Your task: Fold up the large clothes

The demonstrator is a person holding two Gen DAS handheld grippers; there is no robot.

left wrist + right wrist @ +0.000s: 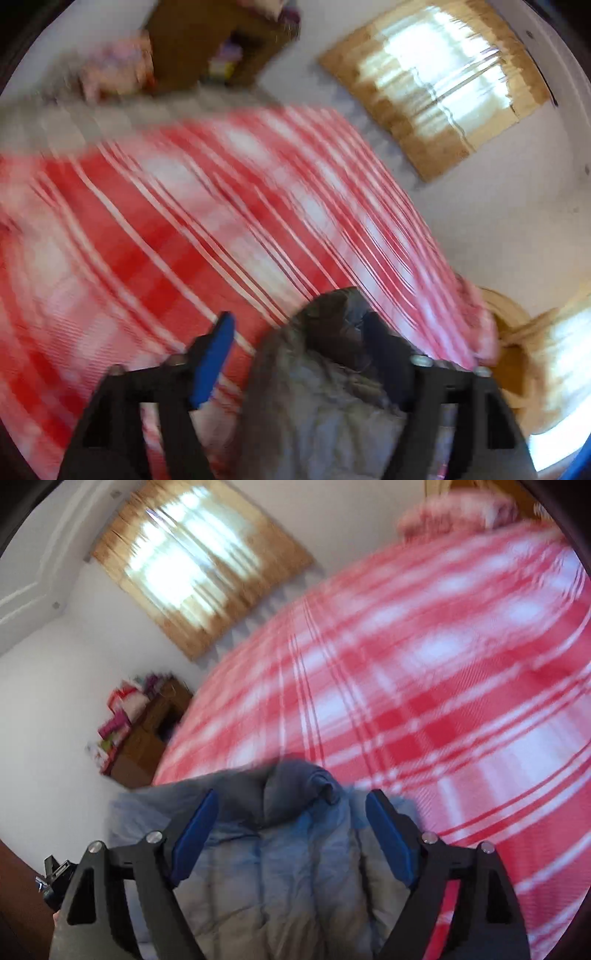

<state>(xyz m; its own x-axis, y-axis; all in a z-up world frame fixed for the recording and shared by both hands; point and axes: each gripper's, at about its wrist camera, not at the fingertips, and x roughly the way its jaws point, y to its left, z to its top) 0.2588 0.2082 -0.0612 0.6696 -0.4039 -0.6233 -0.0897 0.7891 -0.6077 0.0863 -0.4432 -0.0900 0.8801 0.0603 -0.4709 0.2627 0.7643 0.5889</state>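
Note:
A grey-blue padded jacket (280, 853) lies on a bed with a red and white plaid cover (424, 686). In the right wrist view my right gripper (291, 808) is open, its blue-padded fingers (194, 834) spread to either side of a raised fold of the jacket. In the left wrist view my left gripper (299, 332) is open too; the jacket (325, 391) bunches up between its fingers and hides most of the right finger. Both views are blurred by motion.
A window with tan curtains (199, 568) is in the white wall behind the bed. A brown bedside cabinet (147, 731) with colourful boxes on it stands beside the bed. Pink pillows (454, 513) lie at the bed's head.

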